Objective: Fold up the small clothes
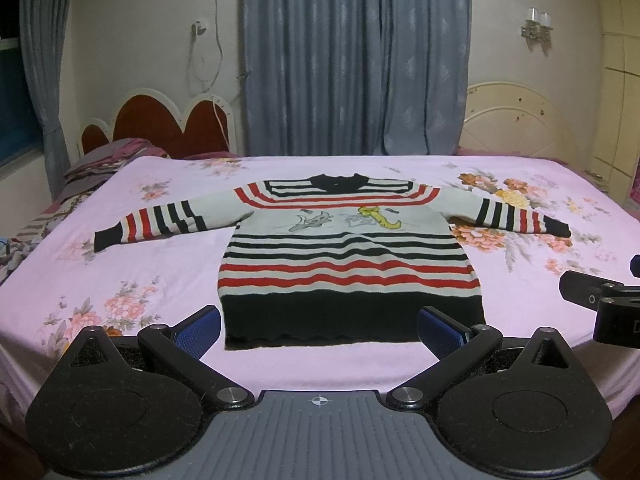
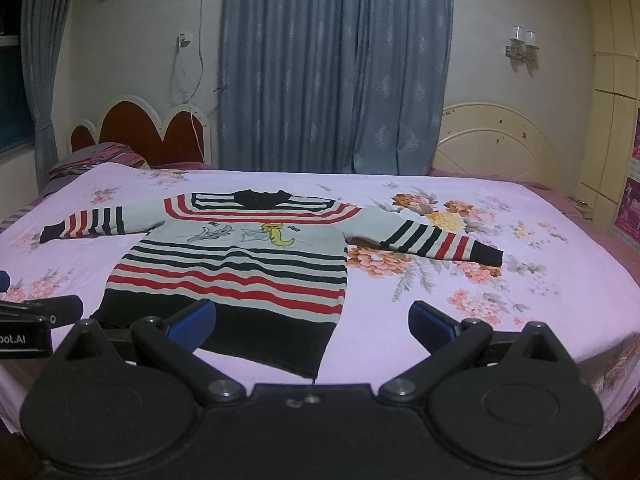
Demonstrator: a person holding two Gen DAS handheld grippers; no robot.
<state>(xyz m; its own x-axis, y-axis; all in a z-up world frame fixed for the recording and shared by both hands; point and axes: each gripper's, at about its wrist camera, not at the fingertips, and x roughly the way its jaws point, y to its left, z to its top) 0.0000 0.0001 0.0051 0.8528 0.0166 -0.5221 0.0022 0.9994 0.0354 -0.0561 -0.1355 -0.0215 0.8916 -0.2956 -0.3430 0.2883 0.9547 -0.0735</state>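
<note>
A small striped sweater point(image 1: 348, 256), white with black and red stripes, a black hem and a cartoon print, lies flat and face up on the pink floral bedsheet point(image 1: 120, 280), both sleeves spread out sideways. It also shows in the right wrist view point(image 2: 236, 268). My left gripper point(image 1: 319, 330) is open and empty, hovering just before the black hem at the bed's near edge. My right gripper point(image 2: 312, 326) is open and empty, over the hem's right corner. Part of the right gripper point(image 1: 600, 300) shows at the left wrist view's right edge, and part of the left gripper point(image 2: 32, 320) shows in the right wrist view.
Folded bedding and pillows point(image 1: 100, 164) lie at the bed's far left by a red headboard point(image 1: 160, 124). Blue-grey curtains point(image 1: 352, 60) hang behind. A cream headboard point(image 1: 520, 120) stands at the back right. The sheet point(image 2: 480, 280) stretches right of the sweater.
</note>
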